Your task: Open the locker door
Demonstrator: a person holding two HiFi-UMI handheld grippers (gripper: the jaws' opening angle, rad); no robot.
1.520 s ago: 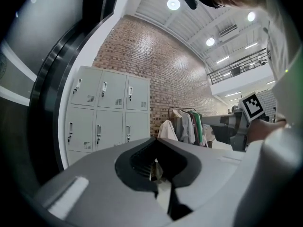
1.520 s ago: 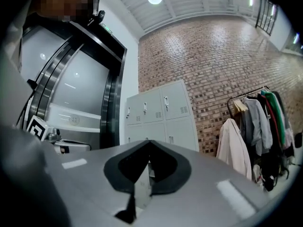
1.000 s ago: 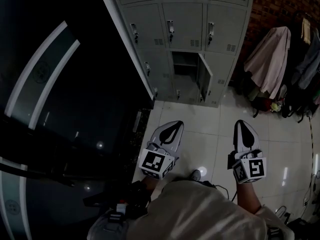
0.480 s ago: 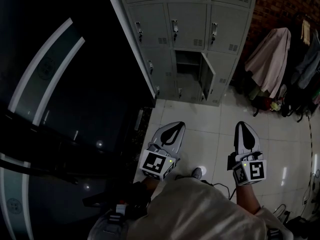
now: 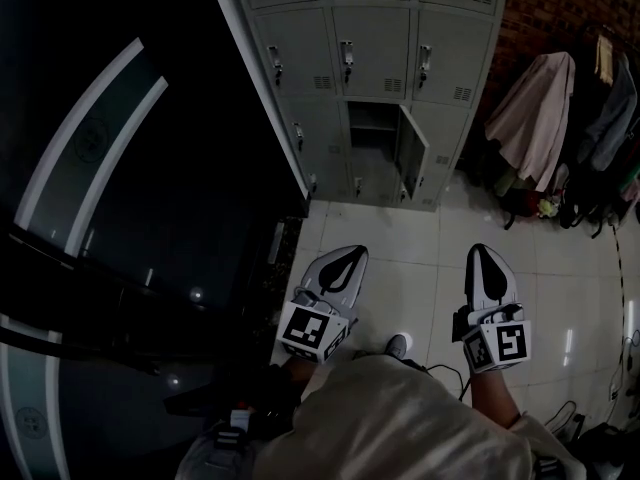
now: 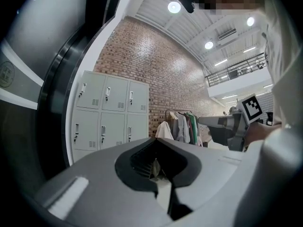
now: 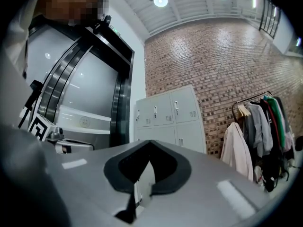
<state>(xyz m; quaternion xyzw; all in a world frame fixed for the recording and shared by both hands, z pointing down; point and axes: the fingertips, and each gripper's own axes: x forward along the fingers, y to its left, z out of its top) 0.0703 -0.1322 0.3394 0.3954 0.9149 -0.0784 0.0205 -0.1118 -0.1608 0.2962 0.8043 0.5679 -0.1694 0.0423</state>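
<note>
Right gripper (image 7: 150,141) closed; head-view-only open door (image 5: 410,153)

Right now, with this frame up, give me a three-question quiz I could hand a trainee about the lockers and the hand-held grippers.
1. True or false: every door on the lockers is closed.
2. What hangs to the right of the lockers? A) clothes B) a ladder C) a bicycle
3. Fill in: the jaws of the left hand-held gripper and the right hand-held gripper are ____, with nothing between them.
Key: 1 false, one locker door in the middle column stands open; 2 A; 3 shut.
</note>
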